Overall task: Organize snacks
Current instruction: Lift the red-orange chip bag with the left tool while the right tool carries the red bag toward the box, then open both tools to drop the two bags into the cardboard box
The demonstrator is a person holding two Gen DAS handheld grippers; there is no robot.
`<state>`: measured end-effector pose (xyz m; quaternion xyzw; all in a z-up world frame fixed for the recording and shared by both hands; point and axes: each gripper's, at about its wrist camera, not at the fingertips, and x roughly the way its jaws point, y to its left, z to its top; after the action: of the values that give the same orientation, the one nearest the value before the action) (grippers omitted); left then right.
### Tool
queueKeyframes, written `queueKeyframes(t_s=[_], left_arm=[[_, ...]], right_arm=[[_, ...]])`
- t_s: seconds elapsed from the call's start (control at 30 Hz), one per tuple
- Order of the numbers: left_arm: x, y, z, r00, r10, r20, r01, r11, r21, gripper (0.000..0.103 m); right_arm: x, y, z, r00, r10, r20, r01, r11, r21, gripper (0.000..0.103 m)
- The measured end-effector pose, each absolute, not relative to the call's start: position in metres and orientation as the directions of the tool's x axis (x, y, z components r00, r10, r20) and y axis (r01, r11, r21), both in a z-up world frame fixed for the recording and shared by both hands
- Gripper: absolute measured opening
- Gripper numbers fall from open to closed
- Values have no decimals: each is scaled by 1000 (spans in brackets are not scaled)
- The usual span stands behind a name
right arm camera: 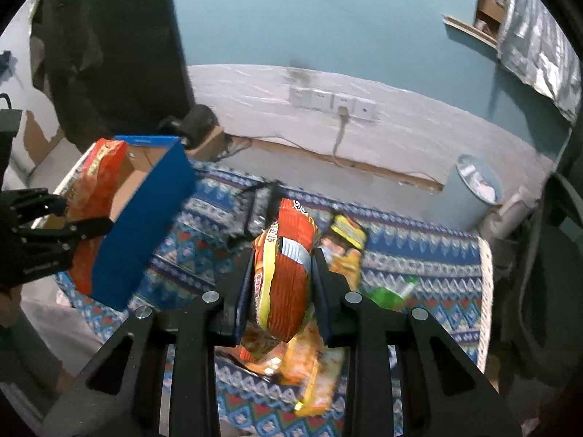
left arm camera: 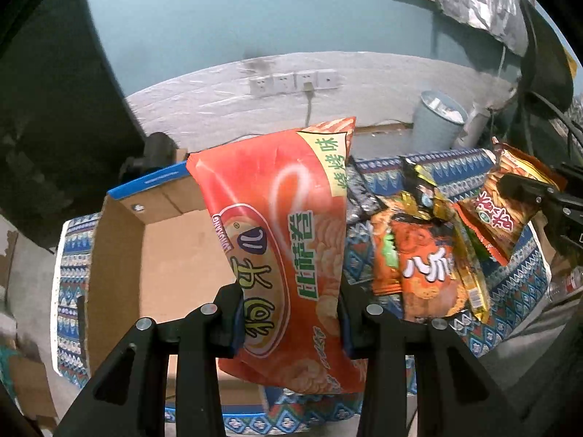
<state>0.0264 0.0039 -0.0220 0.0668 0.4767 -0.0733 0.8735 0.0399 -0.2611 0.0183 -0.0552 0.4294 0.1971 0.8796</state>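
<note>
My left gripper (left arm camera: 289, 302) is shut on a large orange-red chip bag (left arm camera: 284, 225), which hangs tilted above an open cardboard box (left arm camera: 120, 255) with blue outer walls. A pile of snack packs (left arm camera: 426, 262) lies on the patterned cloth to the right of the box. My right gripper (right arm camera: 282, 266) is shut on a smaller red-orange snack pack (right arm camera: 291, 280), lifted above that pile. In the left wrist view the right gripper (left arm camera: 528, 189) shows at the right edge with its red pack (left arm camera: 499, 215). The right wrist view has the left gripper (right arm camera: 85, 225) with the big bag (right arm camera: 98, 185) at the blue box (right arm camera: 145, 218).
A patterned blue cloth (right arm camera: 419, 251) covers the table, whose right edge ends near a pale blue waste bin (right arm camera: 473, 189). Yellow (right arm camera: 346, 236), green (right arm camera: 393, 291) and black (right arm camera: 255, 211) packs lie on it. Wall sockets with a plugged cable (left arm camera: 295, 82) are behind. Dark furniture stands at left.
</note>
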Motion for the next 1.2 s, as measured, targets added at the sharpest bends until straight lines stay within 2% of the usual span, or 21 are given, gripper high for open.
queueKeyframes(t_s=[0.7,1.2], left_arm=[[26,116,-36,536,33,-844,1,999,39,40],[22,166,-59,484,60,-873,-97,995,14,40]], right_arm=[[68,-103,33,450,463,-764,-600,790,125,28],[69,-14,11,317,513,-798,-689,702,178,28]])
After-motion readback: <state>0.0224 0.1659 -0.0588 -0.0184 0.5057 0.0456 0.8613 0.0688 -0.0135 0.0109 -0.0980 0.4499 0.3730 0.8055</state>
